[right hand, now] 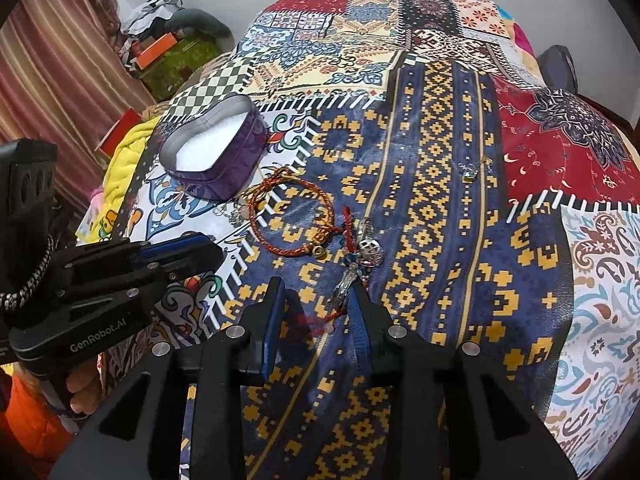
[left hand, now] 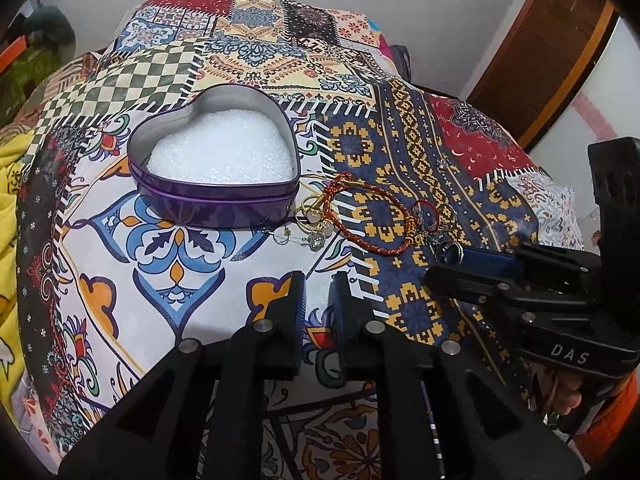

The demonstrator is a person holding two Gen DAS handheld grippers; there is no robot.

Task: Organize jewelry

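Picking-up step: right hand-held gripper (right hand: 318, 300), jaws wide, straddles the charm bracelet (right hand: 356, 264) at lower centre; left hand-held gripper (left hand: 318, 294) narrow, empty. Next: close, carry to the heart tin (left hand: 216, 160).

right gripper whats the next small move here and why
Probably ease the right gripper forward and close on the silver charm piece lying by its right finger. Its jaws stand open and empty, the jewelry still lies loose on the bedspread, and the heart tin holds only white padding.
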